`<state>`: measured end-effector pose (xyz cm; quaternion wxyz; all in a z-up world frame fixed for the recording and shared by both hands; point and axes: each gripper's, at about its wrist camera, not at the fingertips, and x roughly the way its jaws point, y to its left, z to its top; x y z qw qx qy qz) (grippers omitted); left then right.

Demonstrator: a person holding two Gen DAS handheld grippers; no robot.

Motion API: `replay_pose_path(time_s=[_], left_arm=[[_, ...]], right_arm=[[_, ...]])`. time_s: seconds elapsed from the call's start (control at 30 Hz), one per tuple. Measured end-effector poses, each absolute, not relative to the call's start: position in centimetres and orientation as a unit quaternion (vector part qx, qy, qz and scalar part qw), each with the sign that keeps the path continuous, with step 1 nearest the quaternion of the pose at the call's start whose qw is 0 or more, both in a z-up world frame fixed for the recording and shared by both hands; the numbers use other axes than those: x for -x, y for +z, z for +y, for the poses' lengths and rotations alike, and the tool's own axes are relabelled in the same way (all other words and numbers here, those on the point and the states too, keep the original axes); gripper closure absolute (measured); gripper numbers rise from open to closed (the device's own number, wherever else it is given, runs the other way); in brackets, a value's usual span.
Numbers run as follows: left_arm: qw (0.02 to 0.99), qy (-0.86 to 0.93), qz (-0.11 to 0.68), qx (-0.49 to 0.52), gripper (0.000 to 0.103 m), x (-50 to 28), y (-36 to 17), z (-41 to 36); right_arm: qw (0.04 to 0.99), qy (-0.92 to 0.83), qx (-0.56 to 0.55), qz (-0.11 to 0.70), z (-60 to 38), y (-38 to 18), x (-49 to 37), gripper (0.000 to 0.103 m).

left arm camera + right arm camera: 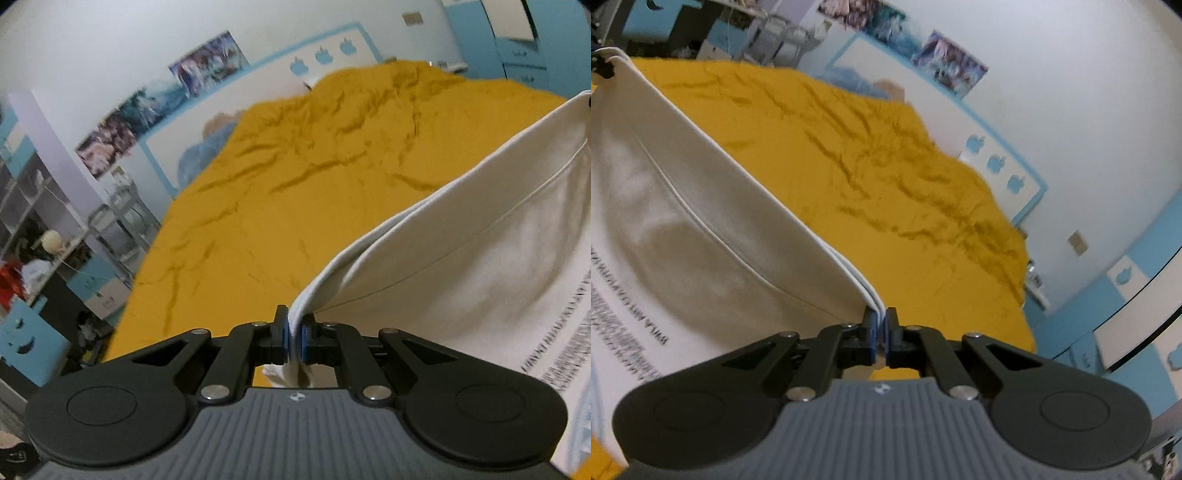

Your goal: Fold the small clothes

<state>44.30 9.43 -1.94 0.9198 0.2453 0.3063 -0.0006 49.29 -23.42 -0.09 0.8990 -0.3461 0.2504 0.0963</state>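
Note:
A white garment [480,251] with black printed text hangs stretched above a bed with a wrinkled yellow cover [295,184]. My left gripper [294,328] is shut on one corner of its ribbed hem. In the right wrist view the same white garment [701,229] runs off to the left, and my right gripper [881,328] is shut on the other end of the doubled hem. The far tip of the other gripper [602,66] shows at the top left, holding the cloth's far corner. The garment's lower part is out of view.
The yellow cover [905,192] fills the bed, with a blue pillow [201,147] at its head. A white and blue headboard [332,51] and posters line the wall. Shelves with clutter [44,236] stand to the left of the bed, blue cabinets [1126,325] to its right.

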Motion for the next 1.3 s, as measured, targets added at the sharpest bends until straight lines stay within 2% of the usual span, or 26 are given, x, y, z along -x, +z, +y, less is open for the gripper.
replay_pose_path(time_s=[0.27,0.4,0.43,0.5,0.53,0.57,0.87,1.0,1.1,1.3], left_arm=[[0.911,-0.007,0.356,-0.207,0.094,-48.4,-7.9,10.8],[0.914,0.012,0.356,-0.194,0.075,-48.9,-8.7,11.4],[0.915,0.02,0.355,-0.191,0.074,-48.6,-8.6,11.7],[0.915,0.033,0.355,-0.19,0.072,-48.8,-8.2,12.3],[0.915,0.04,0.355,-0.187,0.071,-48.6,-7.9,12.6],[0.916,0.045,0.356,-0.18,0.068,-48.4,-7.4,13.0],[0.923,0.003,0.358,-0.142,0.067,-42.6,-1.9,13.4],[0.921,-0.015,0.375,-0.106,0.062,-39.0,-0.3,13.4],[0.918,-0.022,0.391,-0.069,0.057,-36.3,0.1,14.0],[0.903,-0.025,0.428,0.033,0.054,-32.4,-1.1,16.1]], right_arm=[[0.888,0.099,0.316,0.321,-23.1,-9.5,-56.5,0.103],[0.895,0.088,0.3,0.319,-22.6,-11.5,-58.3,0.1],[0.898,0.087,0.293,0.316,-22.6,-11.5,-58.5,0.096],[0.902,0.083,0.288,0.309,-22.5,-11.4,-58.5,0.077],[0.904,0.077,0.291,0.302,-22.5,-11.3,-58.4,0.057],[0.907,0.065,0.296,0.294,-22.6,-11.1,-58.2,0.046],[0.916,0.081,0.213,0.329,-25.4,-6.6,-52.8,0.045],[0.914,0.104,0.153,0.361,-26.1,-4.7,-48.2,0.045],[0.909,0.108,0.109,0.387,-26.9,-4.2,-45.0,0.045],[0.885,0.093,-0.011,0.455,-30.3,-5.7,-40.4,0.045]])
